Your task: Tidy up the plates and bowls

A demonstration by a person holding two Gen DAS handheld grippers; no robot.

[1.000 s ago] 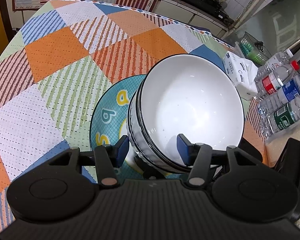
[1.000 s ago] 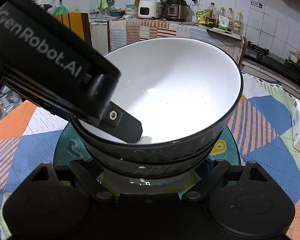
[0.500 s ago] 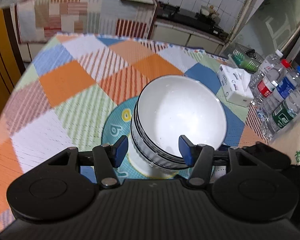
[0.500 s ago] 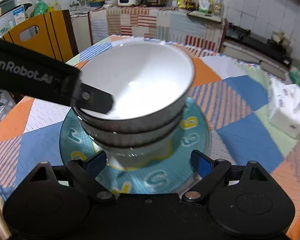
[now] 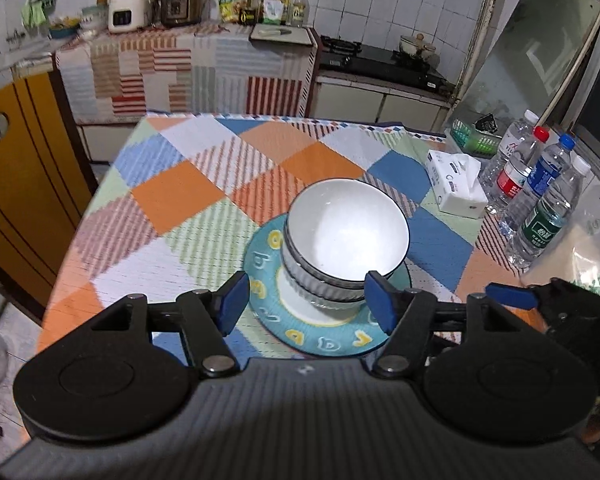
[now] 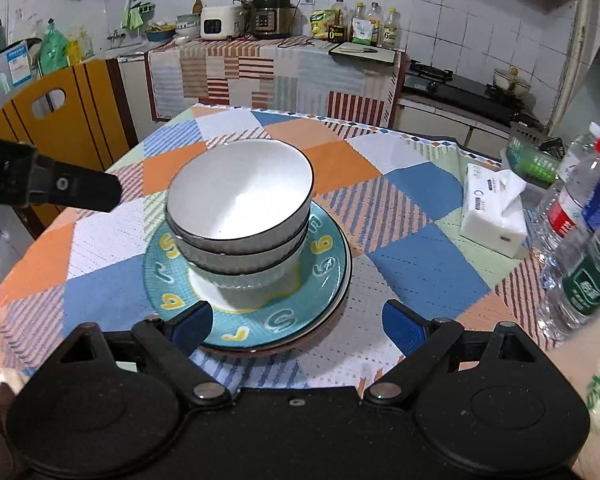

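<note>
Three white bowls with dark rims [image 5: 346, 236] [image 6: 240, 196] sit nested on a teal plate with yellow letters [image 5: 268, 312] [image 6: 328, 264]. A second plate's reddish rim [image 6: 280, 350] peeks out beneath it. My left gripper [image 5: 306, 304] hovers above and short of the stack. Its jaws are opening and grip nothing. One of its fingers [image 6: 76, 190] shows at the left of the right wrist view, clear of the bowls. My right gripper [image 6: 298, 326] is open near the plate's front edge and holds nothing. It also shows at the right of the left wrist view [image 5: 512, 296].
A tissue pack [image 5: 456, 188] [image 6: 492, 208] and several water bottles [image 5: 540, 208] [image 6: 580, 240] stand at the table's right side, a green basket [image 5: 472, 140] behind them. An orange chair [image 6: 60, 120] stands beyond the left edge of the checked tablecloth [image 5: 180, 192].
Both grippers have drawn back and risen away from the bowl stack. The left finger has come out of the top bowl, and the left jaws stand wider.
</note>
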